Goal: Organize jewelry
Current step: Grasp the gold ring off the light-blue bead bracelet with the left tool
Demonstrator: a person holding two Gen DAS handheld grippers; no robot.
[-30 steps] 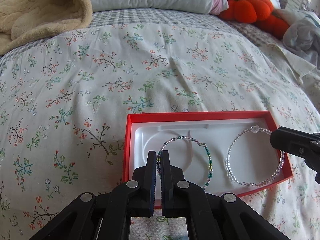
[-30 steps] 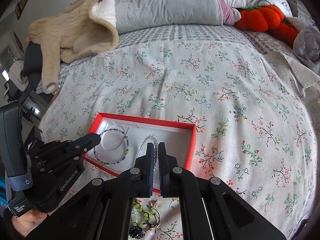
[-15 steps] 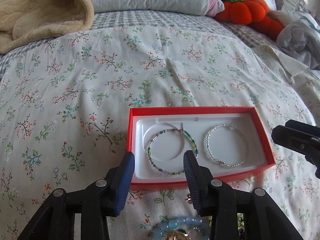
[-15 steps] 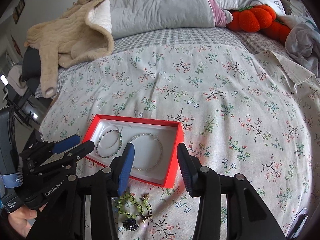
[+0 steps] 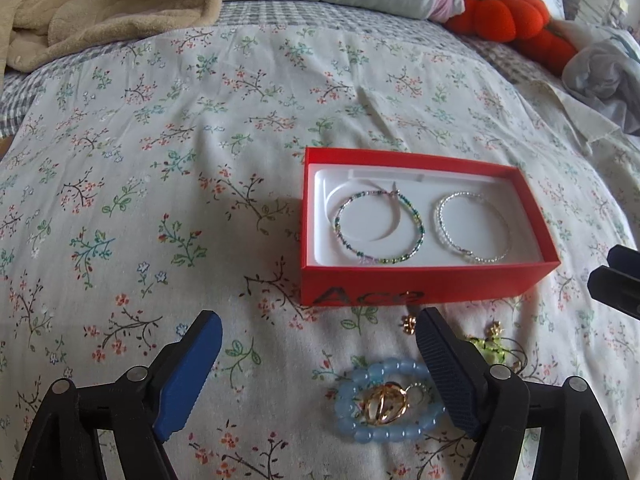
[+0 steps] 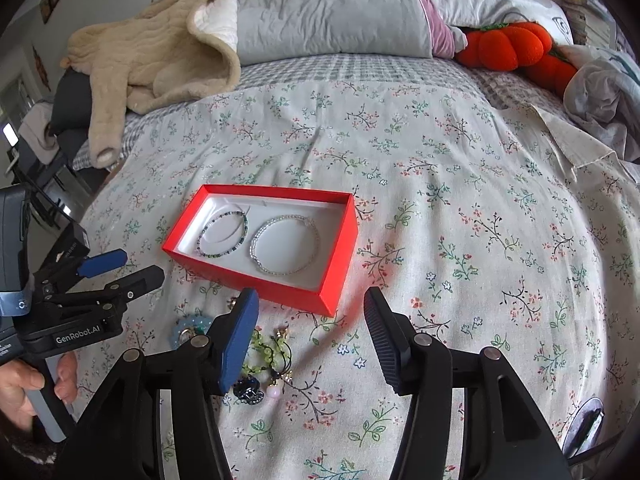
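A red box (image 5: 424,286) (image 6: 256,280) with a white liner lies on the floral bedspread. It holds a green-and-purple beaded bracelet (image 5: 379,227) (image 6: 223,236) on the left and a clear beaded bracelet (image 5: 472,227) (image 6: 285,245) on the right. In front of the box lie a pale blue bead bracelet (image 5: 386,402) (image 6: 188,326) around a gold piece (image 5: 386,403), a small gold charm (image 5: 409,323), and green bead jewelry (image 5: 490,344) (image 6: 268,354) with a dark pendant (image 6: 248,391). My left gripper (image 5: 320,354) (image 6: 122,266) is open and empty, near the blue bracelet. My right gripper (image 6: 312,330) is open and empty, near the box's front corner.
A beige blanket (image 6: 160,60) and a grey pillow (image 6: 328,12) lie at the head of the bed. Orange pumpkin plush toys (image 6: 516,46) and crumpled grey cloth (image 6: 600,92) are at the back right. The bed's left edge drops off beside furniture (image 6: 36,160).
Both grippers have opened from shut and pulled back from the box. The two bracelets now lie free in the box. The loose jewelry in front of the box has come into view.
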